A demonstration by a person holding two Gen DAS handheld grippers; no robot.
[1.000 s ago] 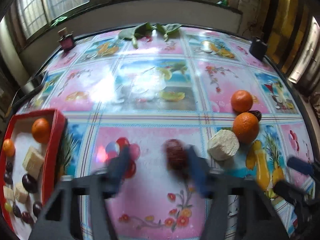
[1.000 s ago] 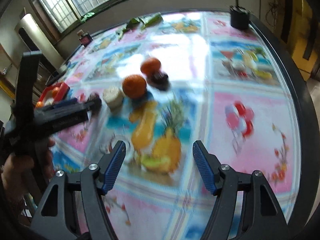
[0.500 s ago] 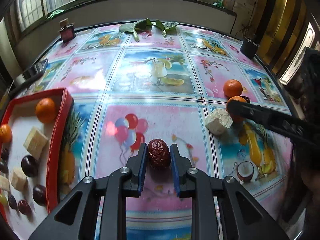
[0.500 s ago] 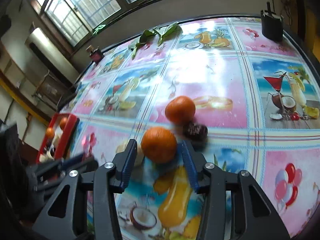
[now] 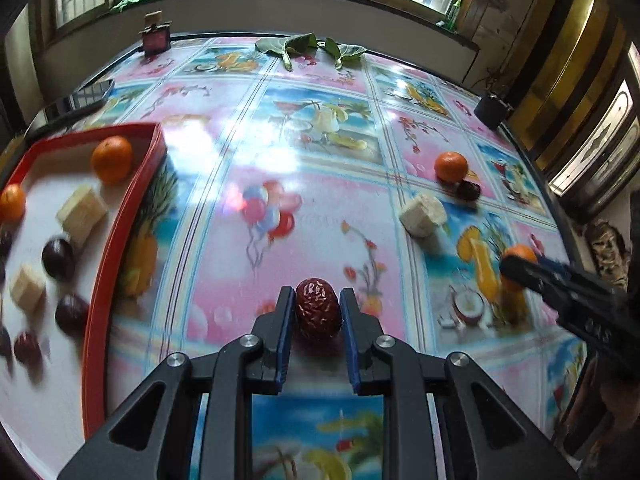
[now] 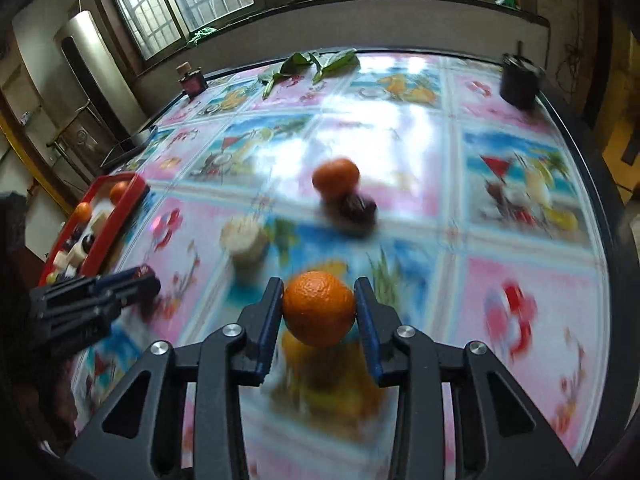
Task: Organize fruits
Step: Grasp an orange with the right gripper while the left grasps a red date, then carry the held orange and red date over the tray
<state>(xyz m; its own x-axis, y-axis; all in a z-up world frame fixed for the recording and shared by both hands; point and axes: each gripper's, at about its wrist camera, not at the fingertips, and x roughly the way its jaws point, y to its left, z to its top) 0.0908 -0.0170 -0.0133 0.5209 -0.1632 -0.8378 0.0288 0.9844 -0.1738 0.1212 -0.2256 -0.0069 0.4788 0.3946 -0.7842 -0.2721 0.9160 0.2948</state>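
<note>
My left gripper (image 5: 317, 304) is shut on a wrinkled red date (image 5: 318, 311) and holds it above the tablecloth. My right gripper (image 6: 319, 304) is shut on an orange (image 6: 319, 314), lifted off the table; it shows at the right in the left wrist view (image 5: 518, 258). The red tray (image 5: 120, 232) at the left holds two oranges (image 5: 112, 159), pale cubes (image 5: 82, 213) and dark plums (image 5: 58, 258). On the table lie another orange (image 5: 451, 166), a dark date (image 5: 469, 190) beside it and a pale chunk (image 5: 422, 215).
Green leaves (image 5: 308, 46) and a small dark bottle (image 5: 157, 38) stand at the table's far edge. A black cup (image 5: 491, 110) is at the far right. A phone (image 5: 76, 102) lies beyond the tray. The left gripper shows in the right wrist view (image 6: 92, 300).
My left gripper closed on the red date and lifted it. My right gripper moved in, closed on the nearer orange and raised it off the table.
</note>
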